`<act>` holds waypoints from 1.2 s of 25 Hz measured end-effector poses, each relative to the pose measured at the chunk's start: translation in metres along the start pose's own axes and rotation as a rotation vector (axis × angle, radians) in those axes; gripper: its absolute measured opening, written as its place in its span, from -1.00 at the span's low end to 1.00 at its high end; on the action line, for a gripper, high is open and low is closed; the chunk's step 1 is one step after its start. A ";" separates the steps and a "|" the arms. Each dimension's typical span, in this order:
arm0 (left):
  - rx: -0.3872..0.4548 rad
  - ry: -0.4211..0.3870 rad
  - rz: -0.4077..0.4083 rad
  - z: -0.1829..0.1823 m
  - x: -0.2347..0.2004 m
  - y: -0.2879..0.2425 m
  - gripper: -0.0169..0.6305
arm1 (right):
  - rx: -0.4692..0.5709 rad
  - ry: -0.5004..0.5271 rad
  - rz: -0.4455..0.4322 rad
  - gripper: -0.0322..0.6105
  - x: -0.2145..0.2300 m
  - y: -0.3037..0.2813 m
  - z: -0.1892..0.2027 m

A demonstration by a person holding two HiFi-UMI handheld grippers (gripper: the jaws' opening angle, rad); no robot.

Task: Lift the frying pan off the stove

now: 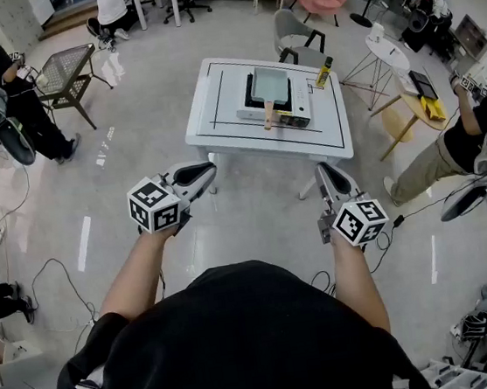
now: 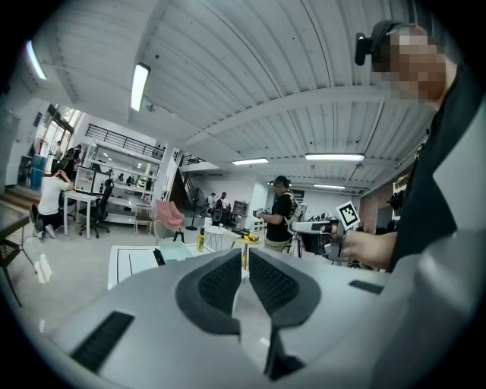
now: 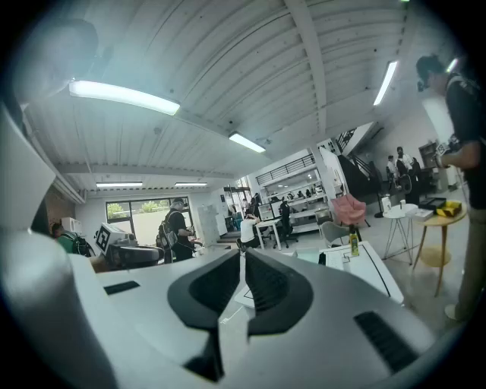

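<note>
The frying pan [image 1: 267, 88] sits on the stove [image 1: 302, 100] atop the white table [image 1: 215, 122], at twelve o'clock from both grippers and well apart from them, with its wooden handle pointing to six o'clock. The left gripper [image 1: 206, 173] and the right gripper [image 1: 327, 175] are both clenched on nothing, side by side. A yellow bottle [image 1: 324, 72] stands at the stove's two o'clock
</note>
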State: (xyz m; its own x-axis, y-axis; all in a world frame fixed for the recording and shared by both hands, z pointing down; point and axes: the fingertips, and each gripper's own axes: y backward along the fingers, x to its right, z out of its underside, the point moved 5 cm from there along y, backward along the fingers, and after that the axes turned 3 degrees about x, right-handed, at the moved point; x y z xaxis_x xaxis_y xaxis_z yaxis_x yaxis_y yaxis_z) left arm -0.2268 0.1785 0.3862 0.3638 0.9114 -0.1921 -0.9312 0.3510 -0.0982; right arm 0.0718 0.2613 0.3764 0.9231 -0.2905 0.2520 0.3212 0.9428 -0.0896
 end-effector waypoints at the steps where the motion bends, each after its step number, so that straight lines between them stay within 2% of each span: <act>1: 0.000 0.007 0.006 0.000 0.000 -0.001 -0.83 | 0.001 -0.001 0.004 -0.82 0.002 0.001 -0.001; 8: -0.032 0.036 0.020 0.006 -0.009 0.001 -0.84 | -0.004 -0.006 0.008 -0.82 -0.002 -0.004 0.003; 14: -0.048 0.044 0.034 0.008 -0.019 0.004 -0.84 | 0.015 -0.074 0.019 -0.84 -0.006 -0.015 0.005; 30: -0.078 0.078 0.052 0.015 -0.050 -0.009 -0.84 | -0.001 -0.095 0.026 -0.85 0.000 -0.041 0.008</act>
State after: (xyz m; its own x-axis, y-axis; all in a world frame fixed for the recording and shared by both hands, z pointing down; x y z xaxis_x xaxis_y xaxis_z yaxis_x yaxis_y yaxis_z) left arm -0.2373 0.1335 0.4115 0.3188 0.9075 -0.2735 -0.9453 0.2835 -0.1613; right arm 0.0566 0.2238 0.3880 0.9071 -0.2488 0.3396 0.2973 0.9497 -0.0984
